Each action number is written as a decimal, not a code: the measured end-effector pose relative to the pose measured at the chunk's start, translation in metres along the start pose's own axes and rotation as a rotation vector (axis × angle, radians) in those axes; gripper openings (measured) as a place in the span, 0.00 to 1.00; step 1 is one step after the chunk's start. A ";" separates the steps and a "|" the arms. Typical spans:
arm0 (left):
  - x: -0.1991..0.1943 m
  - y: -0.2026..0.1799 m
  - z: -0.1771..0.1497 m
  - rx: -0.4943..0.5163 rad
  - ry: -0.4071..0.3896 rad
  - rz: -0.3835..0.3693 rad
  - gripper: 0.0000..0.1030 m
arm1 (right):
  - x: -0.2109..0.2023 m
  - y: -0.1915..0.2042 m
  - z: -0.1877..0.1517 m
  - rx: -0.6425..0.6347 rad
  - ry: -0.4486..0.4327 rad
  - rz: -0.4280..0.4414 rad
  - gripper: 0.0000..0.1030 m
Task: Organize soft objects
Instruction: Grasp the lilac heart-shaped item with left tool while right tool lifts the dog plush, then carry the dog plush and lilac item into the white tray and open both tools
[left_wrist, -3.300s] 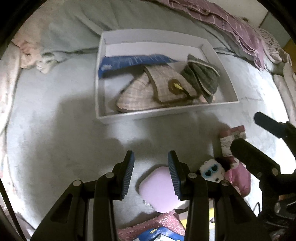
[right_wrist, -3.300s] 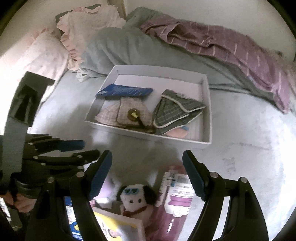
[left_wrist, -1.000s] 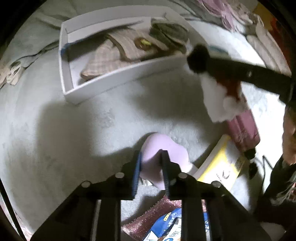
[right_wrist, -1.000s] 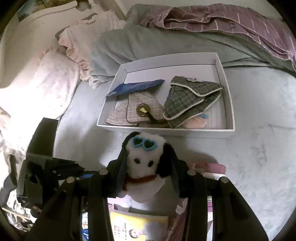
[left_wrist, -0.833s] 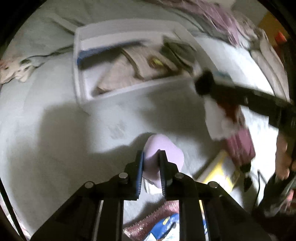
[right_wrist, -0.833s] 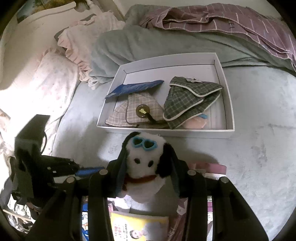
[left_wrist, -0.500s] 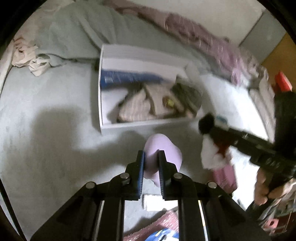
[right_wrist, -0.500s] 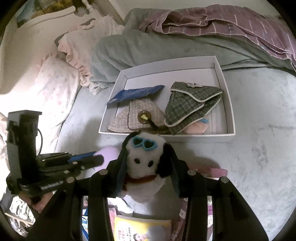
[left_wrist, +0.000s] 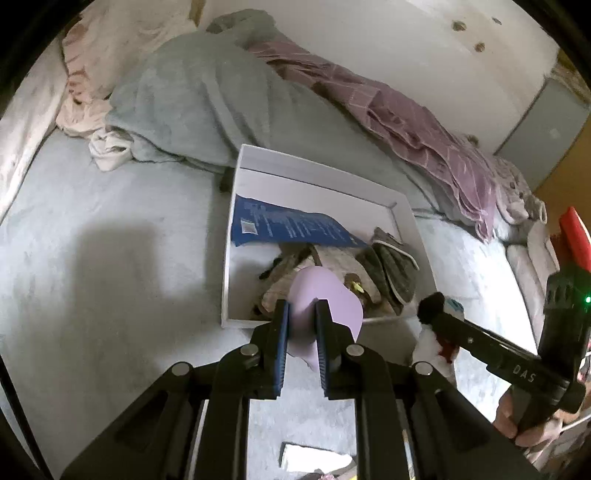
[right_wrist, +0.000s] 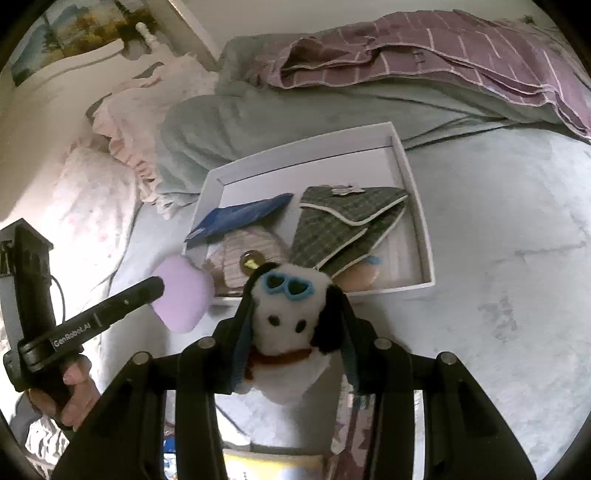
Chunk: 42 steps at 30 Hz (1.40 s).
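Note:
My left gripper (left_wrist: 300, 325) is shut on a soft lilac pad (left_wrist: 332, 302) and holds it in the air just before the near left corner of the white box (left_wrist: 231, 236). The pad also shows in the right wrist view (right_wrist: 184, 299). My right gripper (right_wrist: 295, 332) is shut on a white plush dog with black ears and blue heart glasses (right_wrist: 291, 317), held above the bed in front of the box (right_wrist: 417, 206). In the box lie a blue packet (right_wrist: 240, 218), a beige plaid pouch (right_wrist: 243, 251) and a green plaid pouch (right_wrist: 343, 221).
The box sits on a grey-blue bed cover (left_wrist: 92, 266). Behind it lie a bunched grey blanket (left_wrist: 192, 99) and a purple striped cloth (right_wrist: 443, 48). Pink pillows (right_wrist: 88, 206) lie at the left. Books and packets (right_wrist: 266, 465) lie below my grippers.
Both grippers have risen and moved toward the box with their loads. The lilac pad has been lifted off the bed and now hangs by the box's near left corner.

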<state>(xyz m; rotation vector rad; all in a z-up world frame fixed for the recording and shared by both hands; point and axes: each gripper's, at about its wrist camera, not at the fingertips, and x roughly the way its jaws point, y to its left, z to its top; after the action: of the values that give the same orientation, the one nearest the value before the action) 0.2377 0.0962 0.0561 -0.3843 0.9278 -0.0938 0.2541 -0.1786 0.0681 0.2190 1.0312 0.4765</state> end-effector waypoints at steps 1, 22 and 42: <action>-0.001 0.003 0.001 -0.018 -0.013 0.003 0.12 | 0.000 -0.002 0.001 0.008 -0.005 -0.012 0.43; 0.054 -0.003 0.063 -0.076 -0.025 0.201 0.12 | 0.009 -0.043 0.028 0.118 -0.140 -0.190 0.43; 0.054 0.010 0.022 -0.131 0.013 0.237 0.15 | 0.039 -0.053 0.033 0.233 -0.154 -0.172 0.43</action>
<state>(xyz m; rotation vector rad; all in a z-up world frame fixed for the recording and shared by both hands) 0.2874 0.0983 0.0231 -0.3921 0.9887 0.1817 0.3139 -0.2051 0.0342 0.3657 0.9439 0.1801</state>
